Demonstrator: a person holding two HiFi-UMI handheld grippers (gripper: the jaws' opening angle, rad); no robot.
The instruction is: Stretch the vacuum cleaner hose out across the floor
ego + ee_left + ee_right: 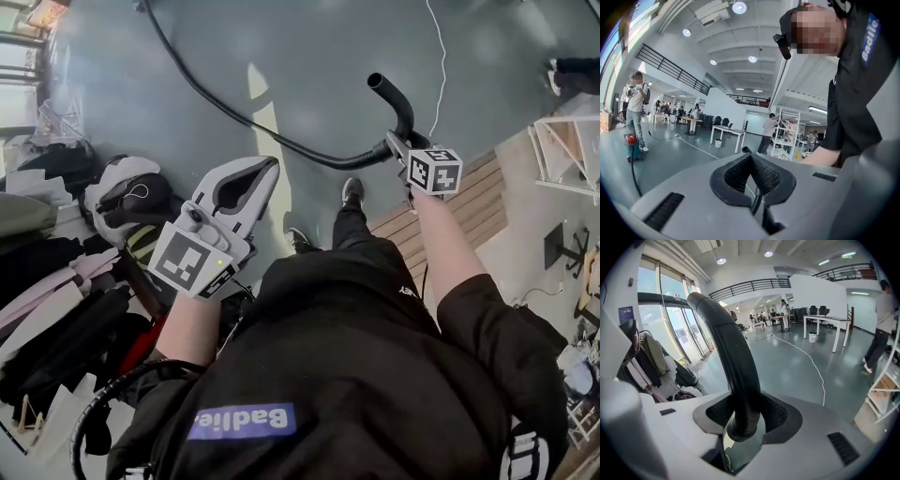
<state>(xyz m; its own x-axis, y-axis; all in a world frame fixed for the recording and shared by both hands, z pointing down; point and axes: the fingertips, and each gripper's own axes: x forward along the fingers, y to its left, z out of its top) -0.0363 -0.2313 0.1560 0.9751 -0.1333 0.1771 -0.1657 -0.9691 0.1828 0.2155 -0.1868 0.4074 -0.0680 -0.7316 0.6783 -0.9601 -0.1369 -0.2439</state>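
across the grey floor (328,56), see the vacuum hose (216,103) running in a slack curve from top left to the right gripper (398,148). clamped there on the hose's curved rigid end tube (398,103), jaws partway apart w/ pads pressed on both sides of the tube just above its collar. lying flat on the floor further back.

over by the piled bags (131,197), find the left gripper (265,167) w/ jaws together, nothing btwn them; hose glimpsed only thru the gap behind the pads.

expect light, springy handling: looks ribbed & flexible along its length, prob wanting to recoil & kink if yanked; stiff smooth plastic at the end, so a bit slippery under pads. best to grip on the rigid tube near the collar, as now, & pull steady along the floor. could add left gripper further down the soft part to guide slack, squeezing gently – crushable. watch the white cable (436,56) nearby.

far left in left gripper view, possibly the vac body (632,145), red, too small to be sure.
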